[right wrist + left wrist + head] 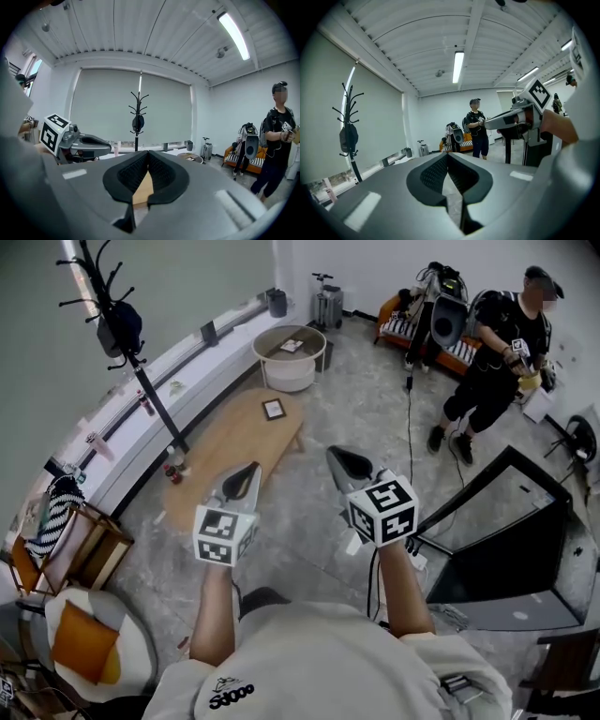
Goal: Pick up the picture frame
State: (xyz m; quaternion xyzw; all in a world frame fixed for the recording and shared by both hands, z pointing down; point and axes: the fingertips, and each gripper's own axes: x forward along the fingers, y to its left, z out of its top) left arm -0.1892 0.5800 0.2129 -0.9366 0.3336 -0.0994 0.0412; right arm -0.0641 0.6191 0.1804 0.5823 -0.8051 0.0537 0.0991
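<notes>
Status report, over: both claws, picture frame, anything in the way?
Left claw, right claw shut, empty. Picture frame on wooden table, untouched. Nothing in the way.

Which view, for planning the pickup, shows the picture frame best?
The head view: the picture frame lies flat on the wooden table. The left gripper view misses it; the right gripper view shows only a sliver of that table.

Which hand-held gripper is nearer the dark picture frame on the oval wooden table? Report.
Left. The left hand-held gripper hangs by the table's near end, short of the frame; the right hand-held gripper over floor, farther right.
</notes>
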